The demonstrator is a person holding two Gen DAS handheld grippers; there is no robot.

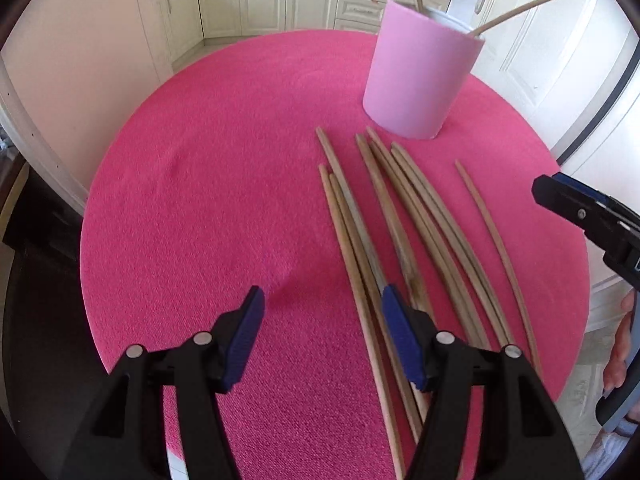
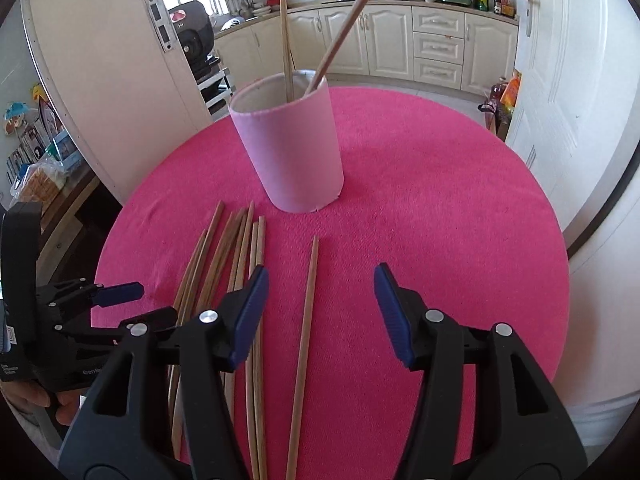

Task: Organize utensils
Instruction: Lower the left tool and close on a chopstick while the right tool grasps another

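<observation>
A pink cylindrical holder [image 1: 416, 80] [image 2: 296, 152] stands on the round pink tablecloth [image 1: 220, 180] with two wooden chopsticks [image 2: 344, 28] leaning in it. Several loose chopsticks [image 1: 400, 220] [image 2: 224, 256] lie side by side in front of it. One single chopstick [image 2: 306, 320] [image 1: 496, 248] lies apart to their right. My left gripper [image 1: 322, 296] is open above the cloth at the left edge of the bundle, its right finger over the leftmost sticks. My right gripper [image 2: 320, 270] is open, and the single chopstick runs under the gap between its fingers.
Cream kitchen cabinets [image 1: 280, 0] and a white door [image 2: 560, 80] stand behind the table. A low shelf with clutter [image 2: 40, 176] sits to the left. A hand [image 1: 618, 352] holds the right gripper at the table's right edge. The cloth is bare left of the bundle.
</observation>
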